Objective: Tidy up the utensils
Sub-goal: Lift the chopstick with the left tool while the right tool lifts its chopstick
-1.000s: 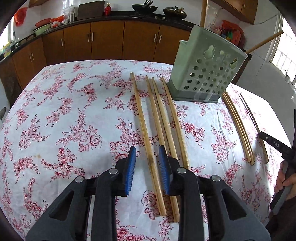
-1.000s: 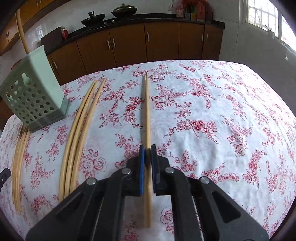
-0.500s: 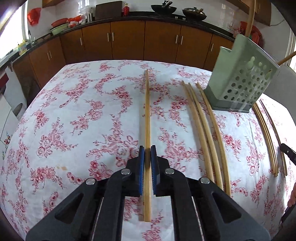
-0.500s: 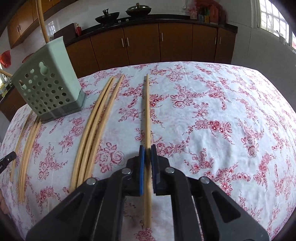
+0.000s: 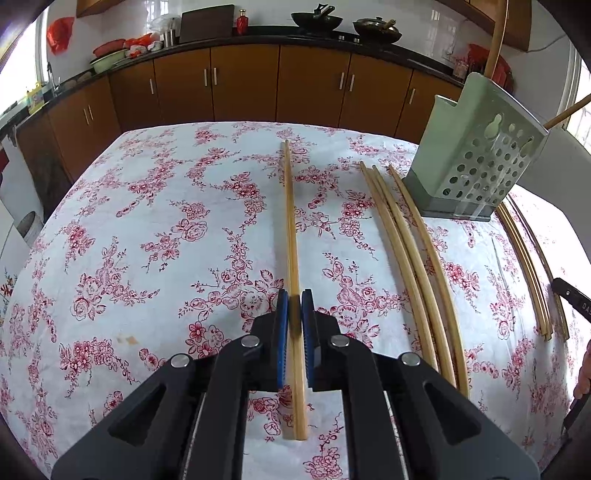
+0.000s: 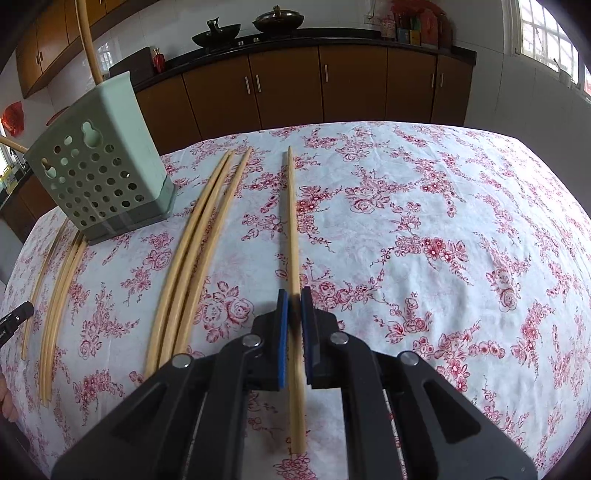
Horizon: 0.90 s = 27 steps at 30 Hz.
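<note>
A kitchen with brown wooden cabinets (image 5: 243, 85) and a dark countertop (image 6: 332, 35) carrying woks runs behind a table dressed in a white tablecloth (image 5: 147, 221) printed with red roses. On the cloth stands a pale green perforated utensil holder (image 5: 476, 166), leaning in the fisheye view, with a long chopstick rising out of its top and another poking out to the side.

The left gripper (image 5: 294, 308) has its blue-padded fingers closed narrowly on one long bamboo chopstick (image 5: 290, 221), pale tan and straight, which runs from behind the pads forward over the cloth. Three more loose chopsticks (image 5: 406, 251) lie side by side between it and the holder, and a further bundle (image 5: 524, 266) lies on the holder's other side, near the table edge.

The right gripper (image 6: 294, 308) likewise clamps a single bamboo chopstick (image 6: 291, 221) between its blue pads, thin tip pointing away. Left of it in that view lie the three chopsticks (image 6: 195, 258), then the green holder (image 6: 99, 173), then the far bundle (image 6: 59, 295)
</note>
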Available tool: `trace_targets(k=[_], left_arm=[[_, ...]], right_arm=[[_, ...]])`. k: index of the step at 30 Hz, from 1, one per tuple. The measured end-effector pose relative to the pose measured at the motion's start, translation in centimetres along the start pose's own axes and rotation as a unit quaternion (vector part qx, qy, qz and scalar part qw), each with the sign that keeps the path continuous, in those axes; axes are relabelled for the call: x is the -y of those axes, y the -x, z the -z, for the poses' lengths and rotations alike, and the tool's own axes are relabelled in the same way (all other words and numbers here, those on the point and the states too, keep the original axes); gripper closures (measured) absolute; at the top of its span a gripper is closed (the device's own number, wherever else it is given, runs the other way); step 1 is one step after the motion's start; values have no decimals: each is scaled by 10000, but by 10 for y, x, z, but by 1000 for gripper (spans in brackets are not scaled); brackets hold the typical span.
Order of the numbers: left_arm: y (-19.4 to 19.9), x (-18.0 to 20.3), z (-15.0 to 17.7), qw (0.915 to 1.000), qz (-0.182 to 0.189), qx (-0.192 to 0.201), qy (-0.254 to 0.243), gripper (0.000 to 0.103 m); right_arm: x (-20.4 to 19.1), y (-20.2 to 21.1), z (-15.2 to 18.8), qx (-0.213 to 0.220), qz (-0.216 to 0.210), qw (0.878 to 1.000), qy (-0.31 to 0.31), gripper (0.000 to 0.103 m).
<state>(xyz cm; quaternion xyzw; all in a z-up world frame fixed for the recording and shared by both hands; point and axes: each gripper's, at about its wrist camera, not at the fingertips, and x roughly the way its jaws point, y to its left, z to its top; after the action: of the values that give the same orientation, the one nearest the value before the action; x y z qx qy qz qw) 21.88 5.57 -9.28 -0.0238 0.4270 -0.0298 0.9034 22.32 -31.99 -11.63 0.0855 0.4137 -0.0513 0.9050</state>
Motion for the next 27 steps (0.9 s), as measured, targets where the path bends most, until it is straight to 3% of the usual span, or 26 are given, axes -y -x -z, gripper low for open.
trace_targets(k=[20, 27], left_arm=[[-1, 1, -1, 10000, -40, -18, -51, 94], [7, 4, 9, 9999, -17, -29, -97, 94]], right_arm=[[-1, 0, 0, -14, 58, 10000, 20, 94], [-7, 14, 15, -32, 56, 9999, 97, 94]])
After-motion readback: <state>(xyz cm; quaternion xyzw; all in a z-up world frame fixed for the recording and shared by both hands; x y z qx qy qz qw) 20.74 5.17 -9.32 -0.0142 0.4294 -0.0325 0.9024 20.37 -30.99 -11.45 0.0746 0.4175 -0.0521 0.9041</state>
